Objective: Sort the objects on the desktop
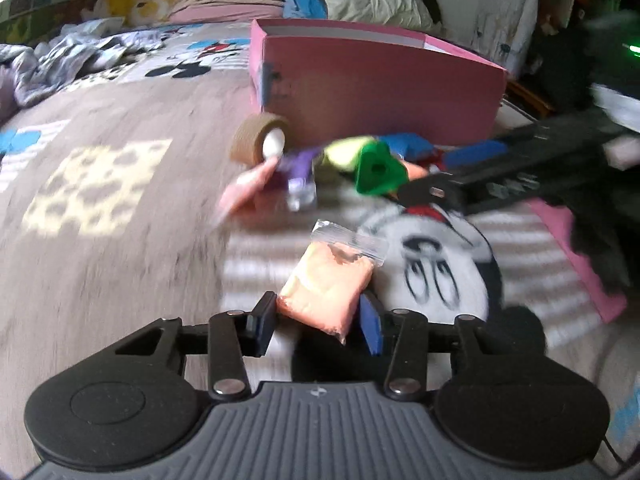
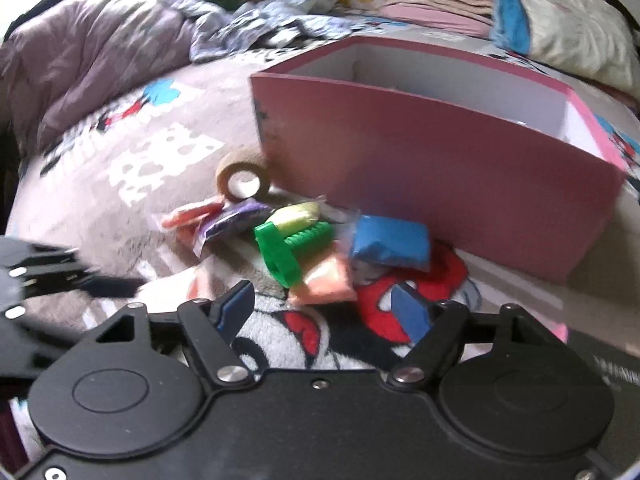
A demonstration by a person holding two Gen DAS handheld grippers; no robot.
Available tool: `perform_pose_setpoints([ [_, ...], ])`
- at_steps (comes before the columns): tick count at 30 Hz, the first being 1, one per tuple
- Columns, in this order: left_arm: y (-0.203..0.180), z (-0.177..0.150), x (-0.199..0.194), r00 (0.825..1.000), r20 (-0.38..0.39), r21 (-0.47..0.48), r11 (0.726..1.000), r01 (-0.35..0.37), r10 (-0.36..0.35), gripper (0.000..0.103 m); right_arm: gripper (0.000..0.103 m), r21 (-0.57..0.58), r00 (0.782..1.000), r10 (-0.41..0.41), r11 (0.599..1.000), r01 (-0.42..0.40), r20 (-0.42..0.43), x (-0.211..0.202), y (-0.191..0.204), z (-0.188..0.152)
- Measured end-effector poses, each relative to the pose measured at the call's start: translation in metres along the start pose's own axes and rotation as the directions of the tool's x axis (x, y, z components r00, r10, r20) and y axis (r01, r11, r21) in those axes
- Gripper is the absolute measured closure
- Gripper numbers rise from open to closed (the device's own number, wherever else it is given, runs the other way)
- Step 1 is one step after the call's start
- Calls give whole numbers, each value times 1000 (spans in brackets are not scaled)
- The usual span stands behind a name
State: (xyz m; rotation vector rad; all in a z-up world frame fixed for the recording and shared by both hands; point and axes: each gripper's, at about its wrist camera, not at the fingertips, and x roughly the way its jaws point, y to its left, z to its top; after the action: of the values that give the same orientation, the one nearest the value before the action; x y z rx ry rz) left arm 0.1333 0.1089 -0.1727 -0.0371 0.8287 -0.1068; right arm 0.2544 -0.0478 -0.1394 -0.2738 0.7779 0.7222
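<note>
My left gripper (image 1: pixel 318 322) is shut on an orange clay packet (image 1: pixel 326 286) and holds it above the bed blanket. A pile of objects lies in front of the pink box (image 1: pixel 376 80): a tan tape roll (image 1: pixel 258 136), a purple packet (image 1: pixel 294 168), a yellow packet (image 1: pixel 340 152), a green toy bolt (image 1: pixel 378 170) and a blue packet (image 1: pixel 408 144). My right gripper (image 2: pixel 324 312) is open and empty, just short of another orange packet (image 2: pixel 324 280), the green bolt (image 2: pixel 288 250) and the blue packet (image 2: pixel 390 242). The pink box (image 2: pixel 440 160) stands open behind them.
All this lies on a bed with a Mickey-pattern blanket (image 1: pixel 120 200). A crumpled quilt (image 2: pixel 100 60) and pillows (image 2: pixel 572 20) lie at the back. The right gripper's body shows in the left wrist view (image 1: pixel 500 168).
</note>
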Motion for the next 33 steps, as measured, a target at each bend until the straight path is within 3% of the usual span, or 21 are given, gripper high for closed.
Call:
perform_pose_setpoints([
  [2, -3, -8, -8, 1000, 5, 20, 1000, -16, 16, 34, 26, -41, 1000, -1, 999, 0, -22, 11, 3, 2],
  [3, -4, -9, -11, 1000, 11, 28, 999, -23, 23, 32, 26, -62, 1000, -2, 998, 0, -27, 15, 4, 4],
  [9, 8, 1, -8, 998, 56, 19, 1000, 1, -2, 32, 31, -152, 1000, -3, 988, -1, -27, 31, 4, 10],
  [16, 9, 7, 12, 995, 68, -22, 997, 70, -68, 32, 56, -107, 995, 85, 990, -90, -59, 20, -9, 8],
  [20, 4, 5, 12, 995, 72, -9, 997, 76, -75, 39, 59, -70, 989, 122, 989, -129, -88, -6, -18, -8],
  [24, -3, 4, 5, 994, 81, 37, 997, 67, -70, 39, 58, -36, 991, 100, 994, -103, -85, -25, -19, -25],
  [25, -5, 5, 5, 994, 85, 47, 997, 59, -63, 39, 53, -28, 993, 89, 995, -91, -81, -29, -18, -29],
  [26, -5, 5, 6, 995, 85, 54, 997, 48, -52, 39, 38, -21, 994, 78, 997, -80, -77, -33, -18, -33],
  [27, -5, 6, 7, 995, 85, 59, 997, 39, -44, 39, 33, -13, 995, 67, 998, -68, -73, -36, -18, -36],
  [33, -5, 13, 17, 997, 66, 81, 996, 31, -37, 39, 32, 12, 999, 18, 1000, -18, -39, -46, -10, -50],
])
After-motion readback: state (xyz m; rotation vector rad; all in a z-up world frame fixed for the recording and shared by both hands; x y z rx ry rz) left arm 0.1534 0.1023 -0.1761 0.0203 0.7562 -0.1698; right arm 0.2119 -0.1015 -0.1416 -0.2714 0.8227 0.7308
